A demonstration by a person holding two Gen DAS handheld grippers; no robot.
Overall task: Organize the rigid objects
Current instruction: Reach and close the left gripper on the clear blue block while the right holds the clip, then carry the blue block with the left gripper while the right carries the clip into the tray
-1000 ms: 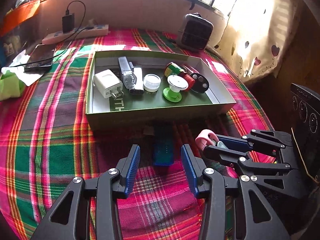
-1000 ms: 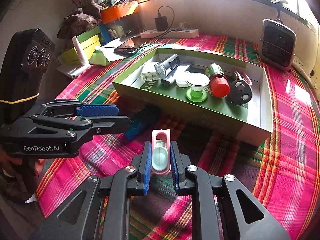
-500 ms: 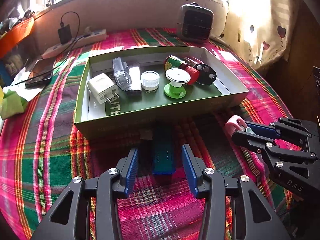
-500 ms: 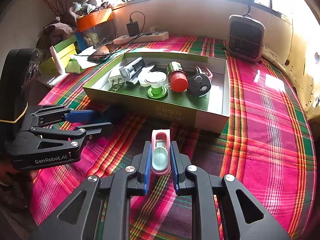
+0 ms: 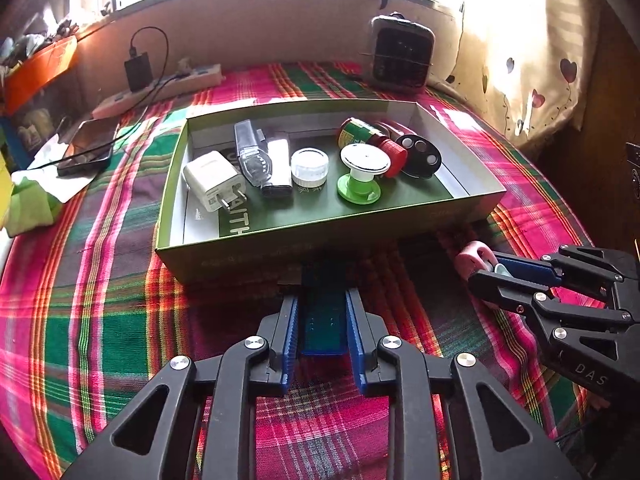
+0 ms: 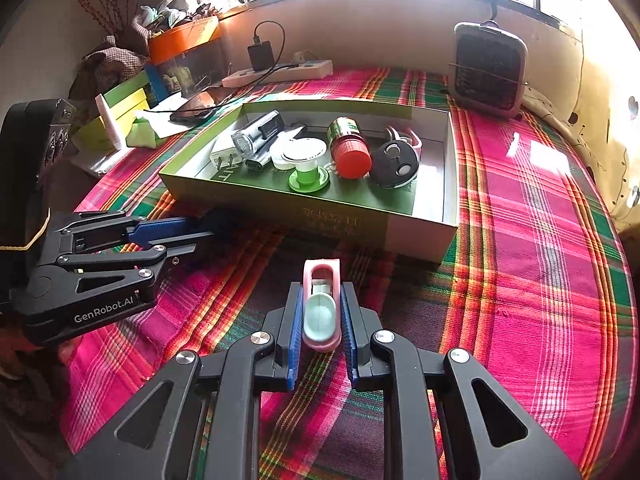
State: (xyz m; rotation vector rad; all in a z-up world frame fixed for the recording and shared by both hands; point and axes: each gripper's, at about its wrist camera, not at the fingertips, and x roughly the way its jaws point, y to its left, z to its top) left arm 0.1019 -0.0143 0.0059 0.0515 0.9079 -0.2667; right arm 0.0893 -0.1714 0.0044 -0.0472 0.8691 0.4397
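Note:
A shallow green box (image 5: 280,256) (image 6: 340,220) on the plaid cloth holds a white charger (image 5: 212,180), a clear torch (image 5: 252,152), a white jar (image 5: 310,166), a green spool (image 5: 360,176), a red-capped bottle (image 6: 348,148) and a black round fob (image 6: 394,164). My left gripper (image 5: 322,316) is shut on a dark blue flat bar (image 5: 323,312) lying just before the box's near wall. My right gripper (image 6: 320,320) is shut on a pink and mint clip (image 6: 320,308), held above the cloth; it also shows in the left wrist view (image 5: 476,258).
A grey heater (image 6: 488,68) stands behind the box. A power strip (image 5: 160,88) with a black plug, a phone (image 5: 86,146) and green cloth (image 5: 28,204) lie at the left. Boxes and clutter (image 6: 120,112) sit at the far left.
My left gripper has closed its fingers onto the blue bar. My right gripper, still holding the clip, has risen and drawn back to the right of the box.

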